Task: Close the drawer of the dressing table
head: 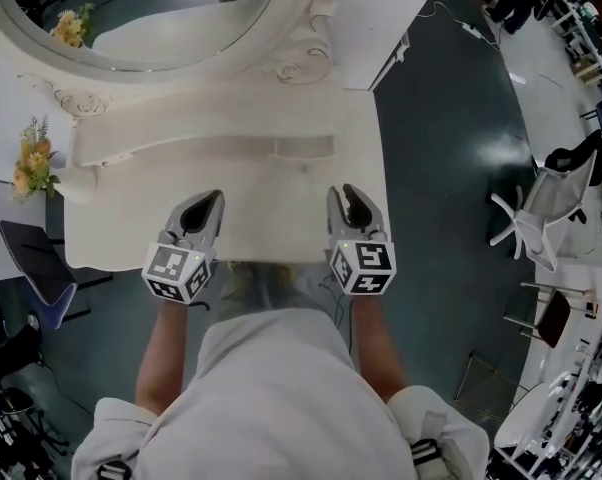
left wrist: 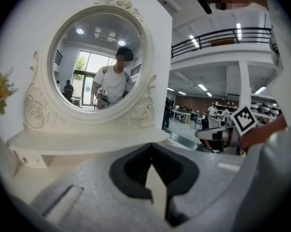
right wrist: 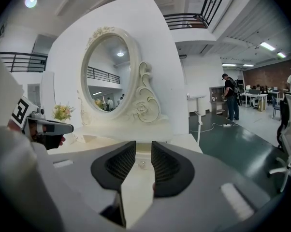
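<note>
Left gripper (left wrist: 151,146) jaws pressed together, empty. Right gripper (right wrist: 143,145) jaws slightly spread, gripping nothing. The dressing table (head: 131,218) drawer (head: 303,148) sits ahead of the right gripper, its knob (right wrist: 141,165) showing between the jaws.

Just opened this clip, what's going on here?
A person stands at a white dressing table with a gripper in each hand, both hovering over its near edge and touching nothing. The left gripper is shut and empty. The right gripper is slightly open, lined up with the small drawer below the mirror, which seems to stick out a little.
</note>
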Demonstrator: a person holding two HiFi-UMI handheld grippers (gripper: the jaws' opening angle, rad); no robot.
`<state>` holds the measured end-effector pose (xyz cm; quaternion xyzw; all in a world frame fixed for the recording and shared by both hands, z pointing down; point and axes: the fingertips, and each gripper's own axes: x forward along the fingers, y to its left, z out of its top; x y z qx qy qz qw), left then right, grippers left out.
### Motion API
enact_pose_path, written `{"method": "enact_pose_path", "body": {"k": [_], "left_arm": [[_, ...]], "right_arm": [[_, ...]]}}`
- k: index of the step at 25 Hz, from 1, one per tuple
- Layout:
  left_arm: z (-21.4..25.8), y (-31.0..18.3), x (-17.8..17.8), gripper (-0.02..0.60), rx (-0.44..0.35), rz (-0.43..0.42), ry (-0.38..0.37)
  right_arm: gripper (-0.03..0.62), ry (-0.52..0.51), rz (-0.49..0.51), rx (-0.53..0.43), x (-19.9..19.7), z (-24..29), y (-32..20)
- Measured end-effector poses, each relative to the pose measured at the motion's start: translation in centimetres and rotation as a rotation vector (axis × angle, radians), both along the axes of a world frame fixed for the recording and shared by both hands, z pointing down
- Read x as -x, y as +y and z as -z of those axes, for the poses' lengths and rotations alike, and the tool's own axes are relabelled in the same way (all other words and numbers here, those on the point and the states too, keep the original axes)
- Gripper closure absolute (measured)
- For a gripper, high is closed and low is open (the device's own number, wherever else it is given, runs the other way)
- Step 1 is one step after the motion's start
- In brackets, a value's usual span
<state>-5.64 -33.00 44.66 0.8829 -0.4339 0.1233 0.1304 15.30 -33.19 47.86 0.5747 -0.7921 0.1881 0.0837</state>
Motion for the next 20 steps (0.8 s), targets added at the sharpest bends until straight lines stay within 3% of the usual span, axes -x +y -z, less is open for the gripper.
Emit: {"method": "enact_pose_path", "body": {"k": [20], "left_arm": [[-7.2,-2.7,1.7,0.581,0.087,0.030,-0.008]], "right_arm": [[0.493,-0.003,-0.007,0.088,2.5,-6.5,-3.4]]}}
